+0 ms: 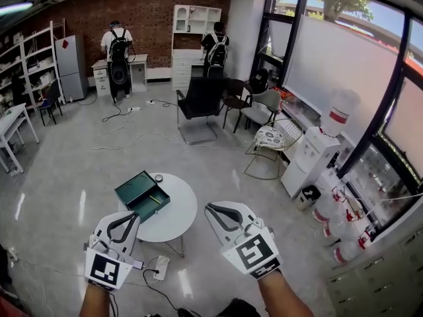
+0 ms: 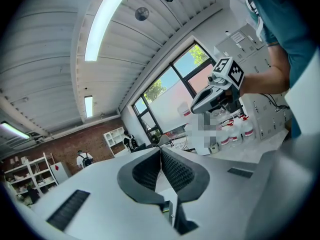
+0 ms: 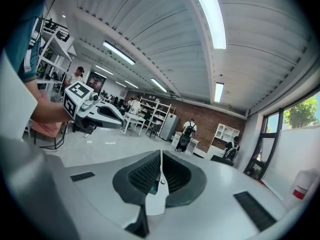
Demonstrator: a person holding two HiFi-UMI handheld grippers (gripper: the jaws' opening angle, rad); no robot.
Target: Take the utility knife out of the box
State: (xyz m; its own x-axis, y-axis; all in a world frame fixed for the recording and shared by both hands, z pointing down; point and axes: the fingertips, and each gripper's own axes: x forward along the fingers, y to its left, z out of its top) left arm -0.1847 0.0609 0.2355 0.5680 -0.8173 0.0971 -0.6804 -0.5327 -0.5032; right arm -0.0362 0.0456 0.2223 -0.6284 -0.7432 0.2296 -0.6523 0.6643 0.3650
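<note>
Utility knife: too small to make out for certain; only a thin yellowish streak (image 1: 156,197) shows inside the open dark green rectangular box (image 1: 134,187). The box sits at the left edge of a round white desk (image 1: 180,211), which stands on a glossy grey floor (image 1: 66,177). A small round object (image 1: 158,178) rests at the desk's far edge, just beside the box.

In the head view, two bare forearms hold white claws low in the foreground, short of the desk and well apart from the box. The left claw (image 1: 131,217) points toward the desk's near left edge. Its ribbed black pads (image 2: 177,170) are pressed together with nothing between them. The right claw (image 1: 213,209) points toward the desk's near right edge, and its pads (image 3: 145,174) are likewise closed and empty.

Beyond the desk are a black office chair (image 1: 198,101) and a red brick wall (image 1: 145,18).
</note>
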